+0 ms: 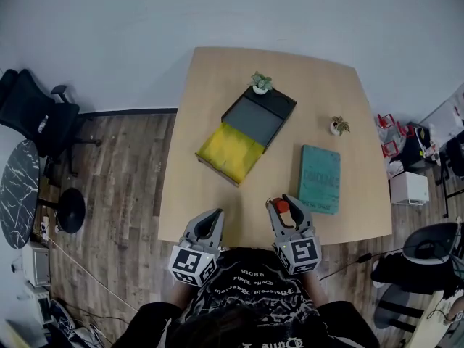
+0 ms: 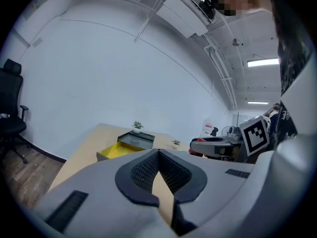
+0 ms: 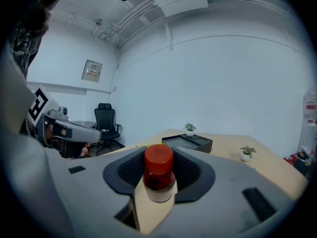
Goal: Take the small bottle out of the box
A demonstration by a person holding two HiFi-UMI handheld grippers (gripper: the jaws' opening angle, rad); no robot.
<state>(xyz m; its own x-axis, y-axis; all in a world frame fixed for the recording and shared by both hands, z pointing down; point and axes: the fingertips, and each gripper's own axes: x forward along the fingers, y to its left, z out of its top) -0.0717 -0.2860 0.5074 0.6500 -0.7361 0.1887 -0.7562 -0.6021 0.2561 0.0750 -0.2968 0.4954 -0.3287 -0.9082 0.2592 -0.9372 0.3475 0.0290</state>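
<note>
Your light wooden table (image 1: pixel 210 85) stands on plank flooring (image 1: pixel 123 194) against a white wall. Your right gripper (image 1: pixel 280 201) clamps the red-capped small bottle (image 3: pixel 158 175) near the table's front edge, well apart from the open box (image 1: pixel 250 125). Your left gripper (image 2: pixel 158 155) is closed and empty.

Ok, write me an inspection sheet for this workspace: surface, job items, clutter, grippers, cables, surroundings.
Surface: wooden table, mostly bare.
Job's things: box lies open mid-table; small bottle, red cap, is out of it, held upright by the right gripper.
Clutter: teal book; potted plant at the box's far corner; second plant towards the right edge.
Grippers: left gripper shut, empty; right gripper shut on the small bottle.
Cables: thin cord on the floor at left; another at right.
Surroundings: wood floor, office chair, white wall.
</note>
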